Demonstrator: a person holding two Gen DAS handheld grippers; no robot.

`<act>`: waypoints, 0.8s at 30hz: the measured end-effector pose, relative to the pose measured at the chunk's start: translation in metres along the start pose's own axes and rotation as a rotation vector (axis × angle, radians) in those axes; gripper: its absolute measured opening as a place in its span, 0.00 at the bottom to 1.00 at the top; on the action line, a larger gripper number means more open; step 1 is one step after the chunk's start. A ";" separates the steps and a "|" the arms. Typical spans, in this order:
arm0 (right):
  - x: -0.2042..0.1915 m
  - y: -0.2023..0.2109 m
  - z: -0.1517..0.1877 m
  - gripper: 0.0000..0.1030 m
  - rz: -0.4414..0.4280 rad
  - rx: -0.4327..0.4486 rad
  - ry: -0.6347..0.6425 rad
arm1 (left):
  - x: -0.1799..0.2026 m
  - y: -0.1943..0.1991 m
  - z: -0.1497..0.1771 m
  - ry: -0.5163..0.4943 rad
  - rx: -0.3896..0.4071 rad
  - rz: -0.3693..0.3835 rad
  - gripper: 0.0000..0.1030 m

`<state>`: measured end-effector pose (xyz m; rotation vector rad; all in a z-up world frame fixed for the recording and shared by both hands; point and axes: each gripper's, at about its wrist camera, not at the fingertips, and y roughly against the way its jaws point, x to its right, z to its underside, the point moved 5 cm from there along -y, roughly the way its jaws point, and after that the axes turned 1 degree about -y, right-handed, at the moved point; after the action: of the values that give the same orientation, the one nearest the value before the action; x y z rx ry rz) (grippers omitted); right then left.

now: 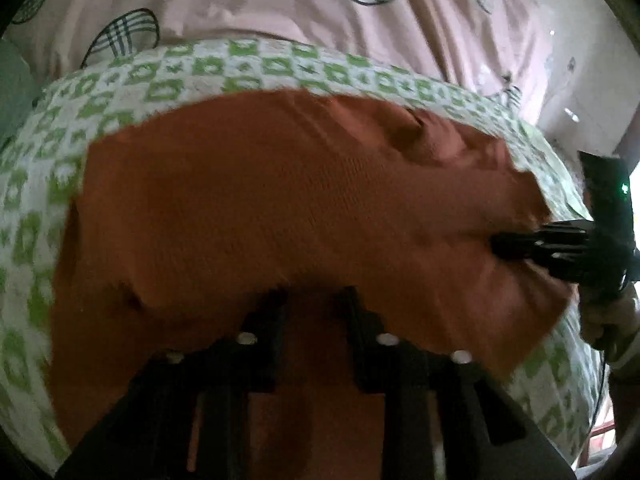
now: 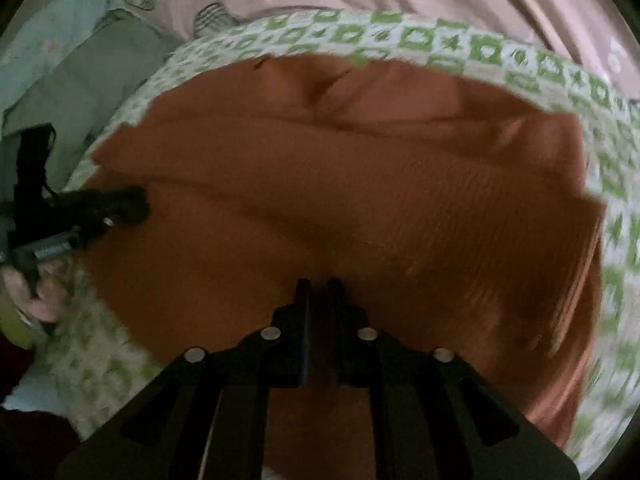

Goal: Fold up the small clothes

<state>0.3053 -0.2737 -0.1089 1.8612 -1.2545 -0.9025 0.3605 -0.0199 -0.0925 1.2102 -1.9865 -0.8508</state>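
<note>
A rust-orange knit garment (image 1: 280, 200) lies spread on a green-and-white patterned cloth (image 1: 248, 64). My left gripper (image 1: 314, 300) stands at the garment's near edge, its jaws a little apart with orange fabric between them. My right gripper (image 2: 318, 286) has its jaws nearly together on a fold of the same garment (image 2: 360, 184). In the left wrist view the right gripper (image 1: 504, 246) pinches the garment's right edge. In the right wrist view the left gripper (image 2: 136, 208) meets the garment's left edge. Both views are blurred.
A pink sheet with dark checked ovals (image 1: 280, 4) lies beyond the patterned cloth (image 2: 440, 40). Pale green and grey clothes (image 2: 72, 60) are piled at the far left. A pale wall (image 1: 584, 60) is at the right.
</note>
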 end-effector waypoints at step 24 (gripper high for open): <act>0.035 0.060 0.056 0.10 -0.103 0.267 -0.506 | -0.042 0.103 0.078 0.411 0.169 -0.063 0.54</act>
<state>0.2402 -0.3329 -0.0917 1.9851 -1.6575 -1.3788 0.2635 0.0702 -0.0637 1.4198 -1.7155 -0.4234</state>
